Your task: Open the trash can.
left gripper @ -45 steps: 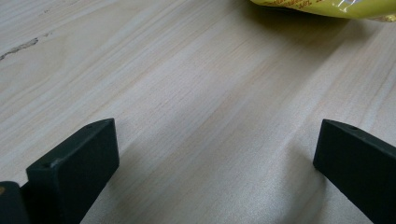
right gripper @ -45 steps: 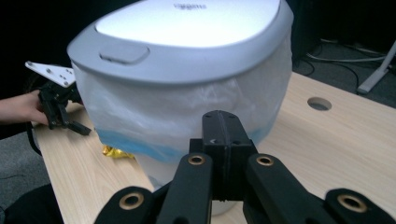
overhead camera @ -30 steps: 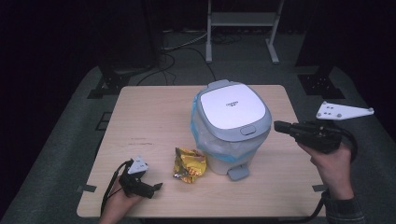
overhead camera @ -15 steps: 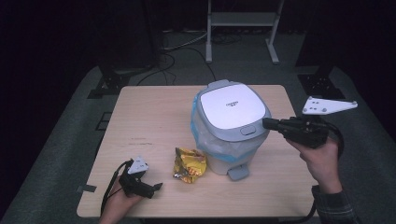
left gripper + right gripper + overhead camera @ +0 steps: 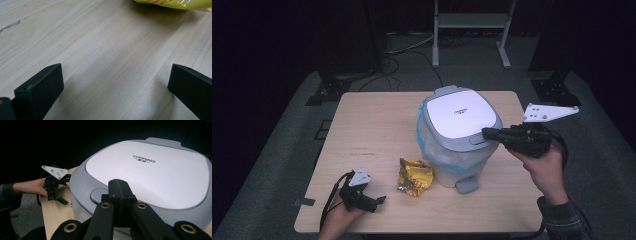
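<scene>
A small white and grey bin with a flat lid and a blue liner stands right of the table's middle. My right gripper is shut with nothing in it, its tips over the lid's right edge beside the oval push button. A crumpled yellow snack bag lies just left of the bin's base; its edge shows at the top of the left gripper view. My left gripper rests low near the table's front left, open, its jaws wide apart over bare wood.
The wooden table has free room across its left and back parts. A grey foot pedal sticks out at the bin's front. A metal stand and cables lie on the dark floor behind.
My right gripper has moved left from beside the bin until its shut tips are over the lid's right edge. The left gripper has stayed in place.
</scene>
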